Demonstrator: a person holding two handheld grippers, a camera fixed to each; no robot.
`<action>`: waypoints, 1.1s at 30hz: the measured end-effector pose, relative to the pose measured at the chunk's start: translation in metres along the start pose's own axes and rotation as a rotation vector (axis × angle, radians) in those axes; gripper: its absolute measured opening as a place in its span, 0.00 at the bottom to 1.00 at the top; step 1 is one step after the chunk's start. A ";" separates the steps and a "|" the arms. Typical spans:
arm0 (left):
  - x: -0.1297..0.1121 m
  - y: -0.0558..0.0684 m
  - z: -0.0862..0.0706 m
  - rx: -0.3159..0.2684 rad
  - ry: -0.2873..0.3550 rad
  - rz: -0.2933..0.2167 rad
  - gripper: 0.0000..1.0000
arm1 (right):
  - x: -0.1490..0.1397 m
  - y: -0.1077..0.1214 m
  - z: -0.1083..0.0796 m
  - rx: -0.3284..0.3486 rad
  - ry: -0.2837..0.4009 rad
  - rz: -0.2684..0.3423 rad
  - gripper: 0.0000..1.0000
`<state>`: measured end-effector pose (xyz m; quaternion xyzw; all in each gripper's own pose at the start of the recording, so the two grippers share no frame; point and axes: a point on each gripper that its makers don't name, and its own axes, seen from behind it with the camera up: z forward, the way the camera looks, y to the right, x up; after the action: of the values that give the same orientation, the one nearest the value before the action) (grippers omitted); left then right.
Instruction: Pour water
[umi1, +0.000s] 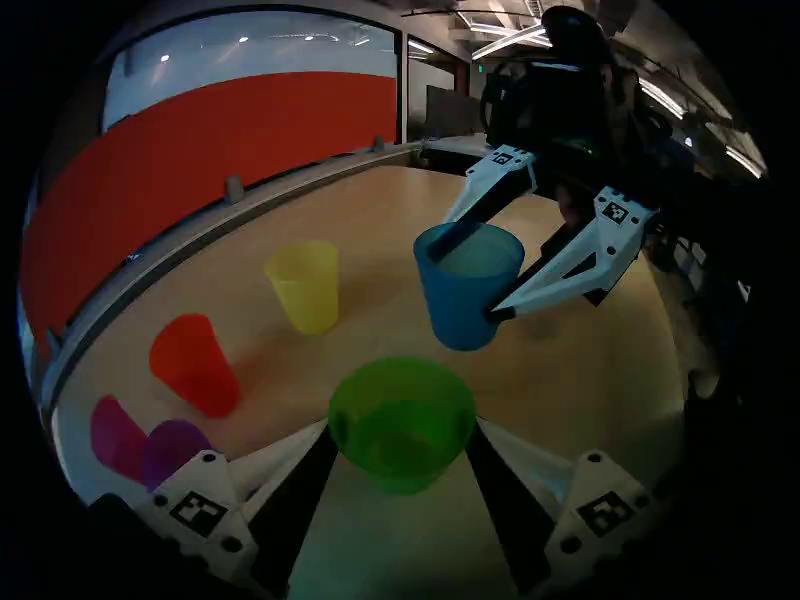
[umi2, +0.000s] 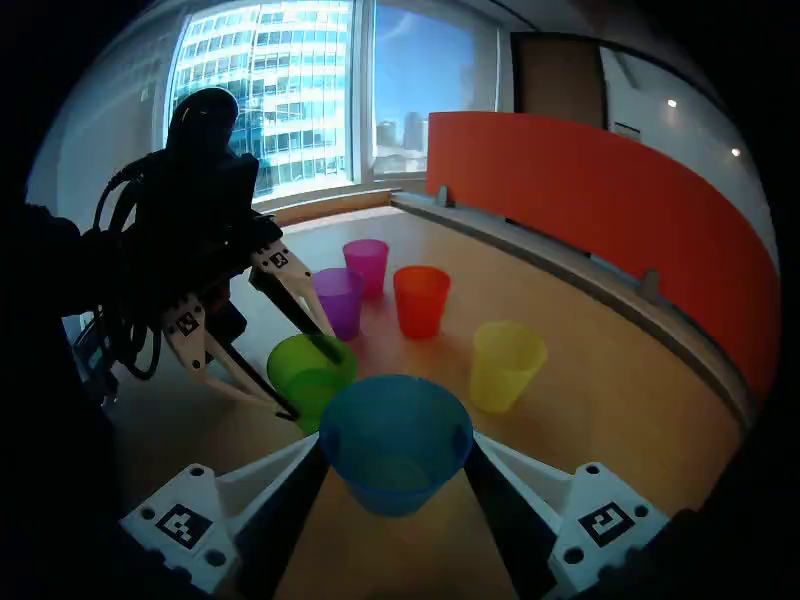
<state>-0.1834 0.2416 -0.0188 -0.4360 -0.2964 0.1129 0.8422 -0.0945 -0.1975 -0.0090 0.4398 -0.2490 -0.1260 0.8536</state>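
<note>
My left gripper (umi1: 402, 440) is shut on a green cup (umi1: 402, 422), held upright above the wooden table (umi1: 560, 370). Across from it, my right gripper (umi1: 470, 270) is shut on a blue cup (umi1: 466, 282), also upright and lifted. In the right gripper view, the blue cup (umi2: 395, 440) sits between my right gripper's fingers (umi2: 395, 450), and just beyond it to the left the left gripper (umi2: 310, 375) clasps the green cup (umi2: 310, 378). The two cups are close together but apart.
A yellow cup (umi1: 304, 284), an orange-red cup (umi1: 195, 363) and two purple cups (umi1: 170, 452) stand on the table to the left. An orange partition (umi1: 200, 160) runs along the far table edge. A dark-clad person (umi2: 190, 230) holds the grippers. Windows lie behind.
</note>
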 end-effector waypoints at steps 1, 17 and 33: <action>-0.001 0.000 0.000 0.000 0.000 -0.002 0.85 | 0.000 0.000 0.000 0.000 -0.002 -0.001 0.92; -0.011 0.001 -0.004 0.004 0.001 -0.002 0.85 | -0.013 -0.006 0.005 0.001 -0.036 -0.008 0.92; -0.016 0.000 -0.003 0.014 -0.010 0.004 0.88 | -0.017 -0.012 0.006 0.003 -0.053 -0.021 0.92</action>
<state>-0.1940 0.2327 -0.0263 -0.4303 -0.2990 0.1189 0.8434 -0.1123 -0.2015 -0.0209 0.4401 -0.2672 -0.1463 0.8447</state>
